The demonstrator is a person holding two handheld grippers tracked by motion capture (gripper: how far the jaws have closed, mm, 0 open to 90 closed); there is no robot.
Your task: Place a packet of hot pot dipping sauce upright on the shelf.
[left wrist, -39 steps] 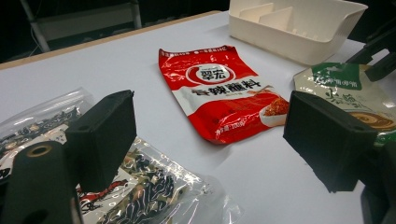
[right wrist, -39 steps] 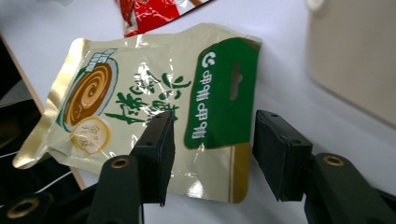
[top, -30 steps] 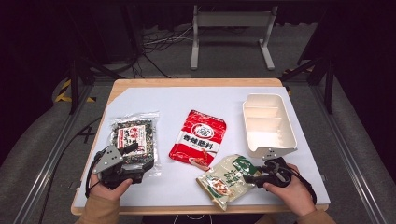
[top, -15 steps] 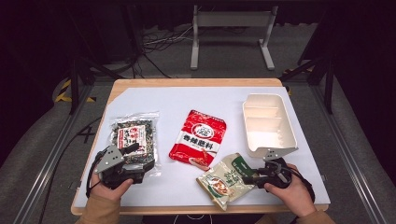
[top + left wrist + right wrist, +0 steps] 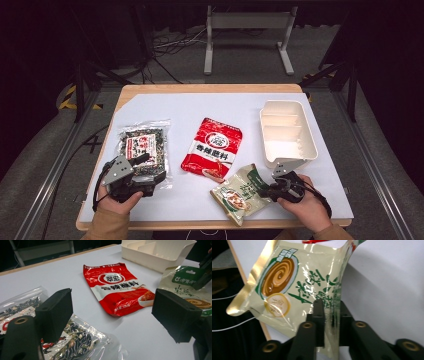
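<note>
A cream and green pouch [image 5: 239, 194] lies near the table's front edge, right of centre. My right gripper [image 5: 267, 189] is shut on its right end; its jaws have just been closing with that end between them. In the right gripper view the two black jaws [image 5: 329, 307] pinch the pouch [image 5: 287, 277], which hangs tilted and partly off the table. My left gripper [image 5: 152, 169] stands open over the near corner of a clear seaweed packet [image 5: 142, 142]. Its wide-apart jaws [image 5: 115, 315] press on nothing. A red sauce pouch [image 5: 212, 147] lies flat at the table's centre.
A white divided tray [image 5: 286, 104] stands at the right, just beyond my right hand. The left gripper view has the red pouch [image 5: 117, 287], the tray [image 5: 160, 250] and the green pouch [image 5: 185, 282] ahead. The table's front wooden edge [image 5: 200, 225] is close.
My right gripper's jaws have closed onto the end of the green pouch, and that end has lifted slightly. The left gripper has not moved.
</note>
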